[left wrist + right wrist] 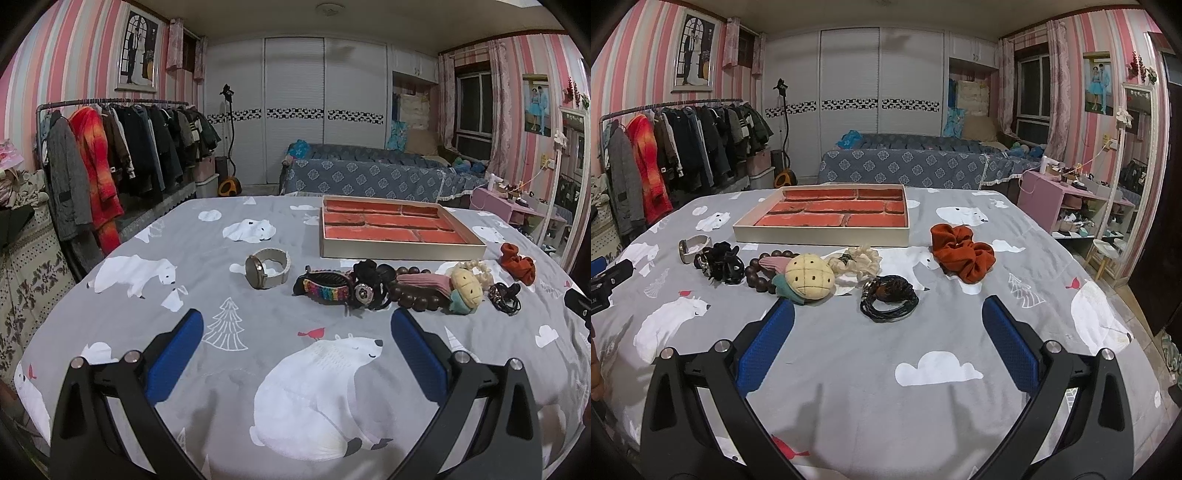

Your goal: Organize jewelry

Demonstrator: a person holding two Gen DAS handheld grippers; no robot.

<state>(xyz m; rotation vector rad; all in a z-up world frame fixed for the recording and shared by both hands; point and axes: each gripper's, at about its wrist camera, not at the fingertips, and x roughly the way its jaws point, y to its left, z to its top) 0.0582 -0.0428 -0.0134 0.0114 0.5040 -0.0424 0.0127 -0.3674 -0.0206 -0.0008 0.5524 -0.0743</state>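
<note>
A beige tray point(402, 252) with red compartments sits on the grey bear-print cloth; it also shows in the right wrist view point(820, 234). In front of it lie a watch point(266, 268), a rainbow strap point(325, 288), a black claw clip point(720, 262), wooden beads point(417, 299), a pineapple plush clip point(809, 278), a cream scrunchie point(858, 260), a black braided bracelet point(889, 298) and a rust scrunchie point(962, 253). My left gripper point(297, 328) is open and empty, short of the row. My right gripper point(888, 326) is open and empty, just before the black bracelet.
A clothes rack point(122, 147) stands at the left. A blue sofa point(369, 173) is behind the table, a pink shelf point(1067, 199) and mirror at the right. The other gripper's body shows at the right edge of the left wrist view point(578, 306).
</note>
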